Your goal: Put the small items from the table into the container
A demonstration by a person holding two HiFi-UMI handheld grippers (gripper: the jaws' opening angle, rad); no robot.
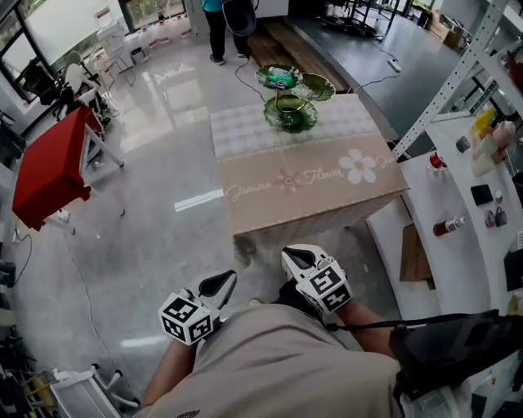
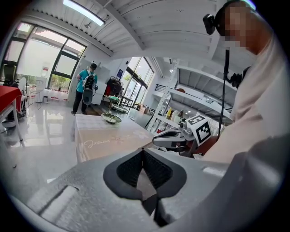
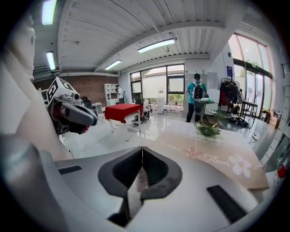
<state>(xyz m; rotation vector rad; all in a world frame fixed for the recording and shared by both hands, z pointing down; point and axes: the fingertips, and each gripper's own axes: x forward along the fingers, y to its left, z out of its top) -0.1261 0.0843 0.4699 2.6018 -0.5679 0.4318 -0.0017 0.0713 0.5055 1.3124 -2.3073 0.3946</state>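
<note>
Cloth-covered table [image 1: 310, 192] carries 3 green dishes [image 1: 291, 115], 1 holding a teal item [image 1: 283, 79]; left tongs [image 1: 226, 281] and right tongs [image 1: 291, 255] are pressed together

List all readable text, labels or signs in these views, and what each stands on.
"Flower": script print on the tablecloth; the word before it looks like "Jasmine".
Marker cubes: black-and-white square patterns, no words.
Red-capped bottle: label too small to read.
Window sign: too blurred to read.
</note>
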